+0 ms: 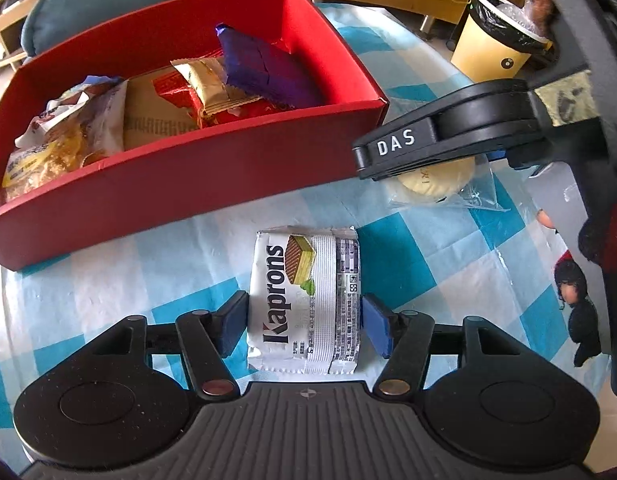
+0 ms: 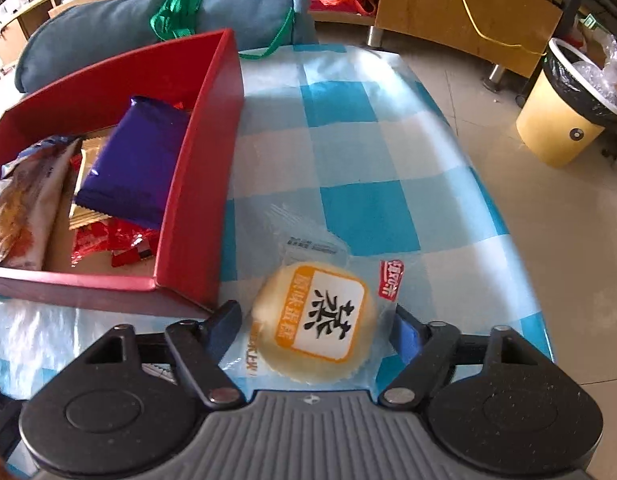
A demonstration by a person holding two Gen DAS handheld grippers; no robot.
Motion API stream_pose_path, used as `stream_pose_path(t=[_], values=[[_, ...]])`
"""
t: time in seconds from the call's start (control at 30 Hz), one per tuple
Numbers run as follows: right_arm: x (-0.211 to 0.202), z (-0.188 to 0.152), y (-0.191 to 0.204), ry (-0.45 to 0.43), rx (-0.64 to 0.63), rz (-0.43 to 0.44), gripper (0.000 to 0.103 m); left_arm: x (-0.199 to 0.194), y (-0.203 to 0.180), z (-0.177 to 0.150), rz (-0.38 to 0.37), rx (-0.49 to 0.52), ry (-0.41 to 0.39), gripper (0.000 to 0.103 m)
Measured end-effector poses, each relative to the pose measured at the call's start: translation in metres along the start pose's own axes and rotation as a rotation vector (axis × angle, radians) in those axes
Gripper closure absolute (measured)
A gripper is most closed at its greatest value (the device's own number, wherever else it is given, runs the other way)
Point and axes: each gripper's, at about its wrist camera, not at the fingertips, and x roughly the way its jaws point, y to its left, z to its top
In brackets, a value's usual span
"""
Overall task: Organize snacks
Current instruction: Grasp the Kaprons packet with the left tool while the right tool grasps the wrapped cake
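While both tools straddle their packets, the left tool (image 1: 304, 322) pinches the wafer pack (image 1: 304, 300); the right tool (image 2: 318, 330), cake (image 2: 314, 322) between its pads, should squeeze the pastry gently.

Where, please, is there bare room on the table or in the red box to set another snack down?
Bare checked tablecloth lies right of the red box, beyond the round cake. The box's far corner behind the purple packet is free; its near half is crowded with wrappers.

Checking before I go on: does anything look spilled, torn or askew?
Nothing spilled or torn. Snacks in the red box lie jumbled, the purple packet propped aslant on others. The wafer pack and round cake look intact.
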Motion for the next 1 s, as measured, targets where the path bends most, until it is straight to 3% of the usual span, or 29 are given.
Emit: stream_pose_path(t=[0.13,0.57,1.0], values=[[-0.006,-0.009,-0.004,0.005,-0.008,0.005,0.047,0.0,-0.001,0.001,-0.009,0.0,0.0,0.037],[-0.037,-0.053,0.02,0.013,-0.15,0.014,0.048,-0.006,0.003,-0.003,0.027,0.015,0.011,0.037],[-0.034,-0.081,0.028,0.012,-0.181,0.022,0.047,-0.01,0.01,-0.021,0.072,0.046,0.008,0.035]])
